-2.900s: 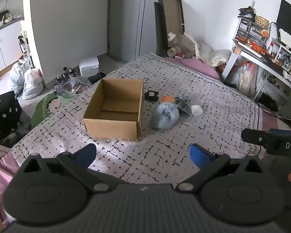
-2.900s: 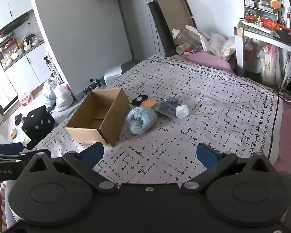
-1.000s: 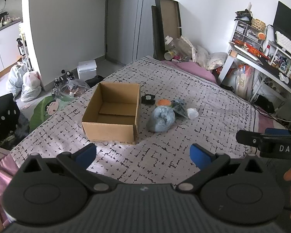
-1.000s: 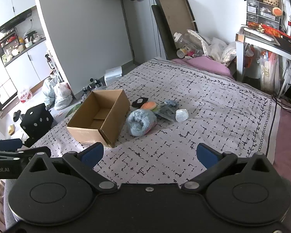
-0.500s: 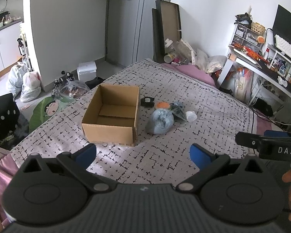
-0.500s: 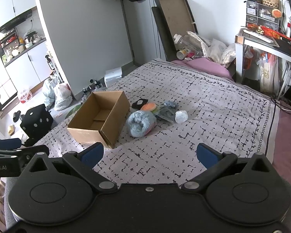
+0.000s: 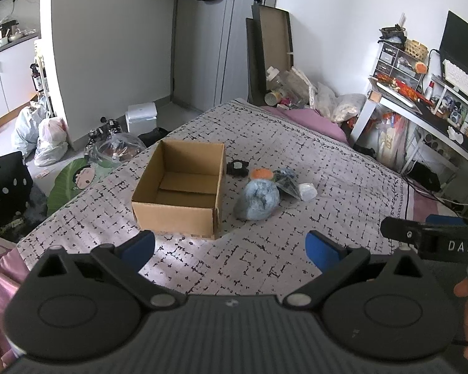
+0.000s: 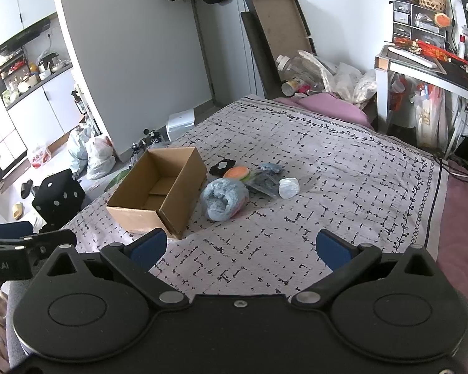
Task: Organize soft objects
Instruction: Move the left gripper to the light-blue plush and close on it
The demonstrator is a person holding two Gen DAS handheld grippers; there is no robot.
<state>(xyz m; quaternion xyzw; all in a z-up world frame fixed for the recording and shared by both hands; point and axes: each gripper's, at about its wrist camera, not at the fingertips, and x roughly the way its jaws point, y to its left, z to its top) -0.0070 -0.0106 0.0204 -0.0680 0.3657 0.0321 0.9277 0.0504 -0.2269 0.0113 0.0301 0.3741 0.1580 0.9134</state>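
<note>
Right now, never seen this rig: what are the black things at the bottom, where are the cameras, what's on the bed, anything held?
No robot arm here: a person holds one two-finger gripper in each hand. Each picture comes from a fisheye camera on a gripper, looking along its fingers. The left gripper and right gripper are both open and hold nothing. Each view catches the other gripper at its edge. On the patterned bedspread sits an open cardboard box, nothing visible inside it. Beside it lies a small pile: a fluffy blue bundle, an orange piece, a black piece, a dark bagged item and a small white bundle.
</note>
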